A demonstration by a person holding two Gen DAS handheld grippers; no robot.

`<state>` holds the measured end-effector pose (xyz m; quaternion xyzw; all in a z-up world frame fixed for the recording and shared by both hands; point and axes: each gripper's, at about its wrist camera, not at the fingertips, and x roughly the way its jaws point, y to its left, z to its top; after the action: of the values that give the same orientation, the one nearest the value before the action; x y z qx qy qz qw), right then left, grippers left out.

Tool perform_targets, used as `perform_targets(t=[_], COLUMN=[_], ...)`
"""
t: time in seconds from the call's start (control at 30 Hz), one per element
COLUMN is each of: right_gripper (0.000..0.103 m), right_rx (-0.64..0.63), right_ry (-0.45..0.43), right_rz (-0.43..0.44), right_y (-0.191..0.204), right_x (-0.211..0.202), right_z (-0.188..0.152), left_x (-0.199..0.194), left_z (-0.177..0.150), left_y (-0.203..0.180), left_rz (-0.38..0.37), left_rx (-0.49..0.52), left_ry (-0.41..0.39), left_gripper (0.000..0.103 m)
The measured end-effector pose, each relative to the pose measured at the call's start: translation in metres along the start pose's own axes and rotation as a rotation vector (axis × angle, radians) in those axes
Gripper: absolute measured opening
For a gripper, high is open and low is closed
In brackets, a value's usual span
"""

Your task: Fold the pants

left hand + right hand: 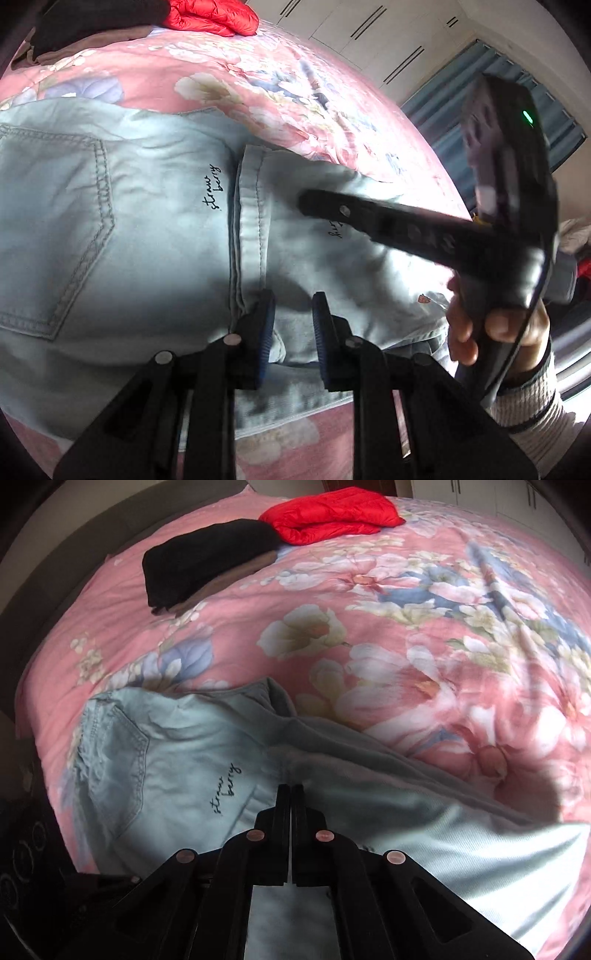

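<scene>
Floral bedspread (424,635) under pants (177,760) | left gripper (293,325) jaws slightly apart over hem, right gripper (290,794) jaws together | you align hem edges before creasing.

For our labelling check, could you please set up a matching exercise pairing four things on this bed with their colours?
Things:
1. pants
2. puffy jacket
3. folded garment beside the jacket
4. bedspread

Colours:
A. pink with flowers
B. black
C. pale blue denim
D. red

Pairs: 1-C, 2-D, 3-B, 4-A
</scene>
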<state>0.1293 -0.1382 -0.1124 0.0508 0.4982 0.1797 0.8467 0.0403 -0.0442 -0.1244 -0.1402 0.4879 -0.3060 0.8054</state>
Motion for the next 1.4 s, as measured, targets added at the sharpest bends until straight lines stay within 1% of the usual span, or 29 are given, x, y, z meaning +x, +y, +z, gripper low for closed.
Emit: perform_targets(t=[0.1, 0.17, 0.2, 0.23, 0.3, 0.33, 0.37, 0.4, 0.43, 0.47, 0.57, 0.6, 0.63, 0.7, 0.77, 0.8, 0.87, 0.93, 0.97, 1.03, 1.13, 1.23, 1.3, 1.37, 1.4], right_gripper=[0.0, 0.0, 0.0, 0.0, 0.0, 0.0, 0.0, 0.0, 0.0, 0.0, 0.0, 0.0, 0.0, 0.0, 0.0, 0.0, 0.0, 0.0, 0.0, 0.0, 0.0, 0.0, 0.0, 0.017, 0.031], right_rx=[-0.025, -0.055, -0.063, -0.063, -0.065, -0.061, -0.044, -0.011, 0.029, 0.069, 0.163, 0.199, 0.227, 0.269, 0.28, 0.279, 0.257, 0.223, 0.207, 0.21, 0.242, 0.232, 0.256, 0.306, 0.331], right_ry=[-0.077, -0.129, -0.126, -0.114, -0.156, -0.165, -0.167, -0.147, -0.135, -0.147, -0.245, -0.278, -0.298, -0.327, -0.342, -0.335, -0.277, -0.158, -0.132, -0.164, -0.166, -0.194, -0.227, -0.26, -0.281], right_rz=[-0.057, -0.147, -0.183, -0.194, -0.176, -0.169, -0.145, -0.114, -0.09, -0.078, -0.105, -0.107, -0.113, -0.119, -0.091, -0.077, -0.051, -0.093, -0.119, -0.122, -0.102, -0.117, -0.115, -0.112, -0.115], right_y=[-0.004, -0.007, -0.009, -0.012, -0.015, -0.018, -0.023, -0.03, -0.04, -0.048, -0.072, -0.081, -0.088, -0.096, -0.098, -0.096, -0.091, -0.083, -0.08, -0.079, -0.081, -0.078, -0.079, -0.085, -0.088], right_x=[-0.031, -0.048, -0.052, -0.055, -0.072, -0.082, -0.092, -0.103, -0.112, -0.122, -0.155, -0.163, -0.168, -0.17, -0.166, -0.159, -0.141, -0.115, -0.108, -0.11, -0.116, -0.122, -0.124, -0.122, -0.12], right_z=[-0.039, -0.072, -0.091, -0.11, -0.144, -0.156, -0.164, -0.168, -0.171, -0.173, -0.169, -0.168, -0.167, -0.16, -0.154, -0.151, -0.149, -0.153, -0.158, -0.166, -0.163, -0.155, -0.146, -0.135, -0.129], left_x=[0.001, 0.002, 0.002, 0.003, 0.004, 0.003, 0.002, 0.0, -0.003, -0.008, -0.025, -0.032, -0.041, -0.058, -0.076, -0.085, -0.102, -0.119, -0.127, -0.14, -0.152, -0.153, -0.151, -0.149, -0.148], left_z=[0.001, 0.001, 0.001, 0.002, 0.003, 0.003, 0.003, 0.004, 0.004, 0.003, 0.001, 0.0, -0.002, -0.007, -0.014, -0.017, -0.024, -0.031, -0.035, -0.041, -0.049, -0.055, -0.056, -0.057, -0.056], left_y=[0.0, 0.0, 0.0, 0.0, 0.0, -0.001, -0.001, -0.002, -0.003, -0.004, -0.002, 0.0, 0.002, 0.009, 0.019, 0.025, 0.038, 0.052, 0.059, 0.073, 0.09, 0.103, 0.111, 0.117, 0.118], left_rz=[-0.006, -0.004, -0.002, 0.001, 0.011, 0.017, 0.023, 0.029, 0.032, 0.034, 0.043, 0.055, 0.063, 0.07, 0.087, 0.102, 0.129, 0.146, 0.155, 0.163, 0.137, 0.118, 0.086, 0.071, 0.08], left_rx=[-0.01, -0.012, -0.014, -0.014, -0.008, -0.003, -0.002, -0.002, -0.001, 0.0, 0.0, -0.001, -0.004, -0.025, -0.05, -0.062, -0.094, -0.136, -0.16, -0.217, -0.305, -0.375, -0.431, -0.473, -0.487], left_ry=[0.0, 0.001, 0.003, 0.003, 0.002, 0.003, 0.005, 0.004, 0.0, -0.008, -0.034, -0.047, -0.061, -0.088, -0.111, -0.121, -0.14, -0.16, -0.172, -0.19, -0.206, -0.205, -0.195, -0.194, -0.194], left_gripper=[0.02, 0.02, 0.02, 0.02, 0.02, 0.019, 0.019, 0.019, 0.019, 0.02, 0.023, 0.026, 0.03, 0.032, 0.034, 0.035, 0.035, 0.036, 0.037, 0.042, 0.048, 0.049, 0.049, 0.05, 0.051])
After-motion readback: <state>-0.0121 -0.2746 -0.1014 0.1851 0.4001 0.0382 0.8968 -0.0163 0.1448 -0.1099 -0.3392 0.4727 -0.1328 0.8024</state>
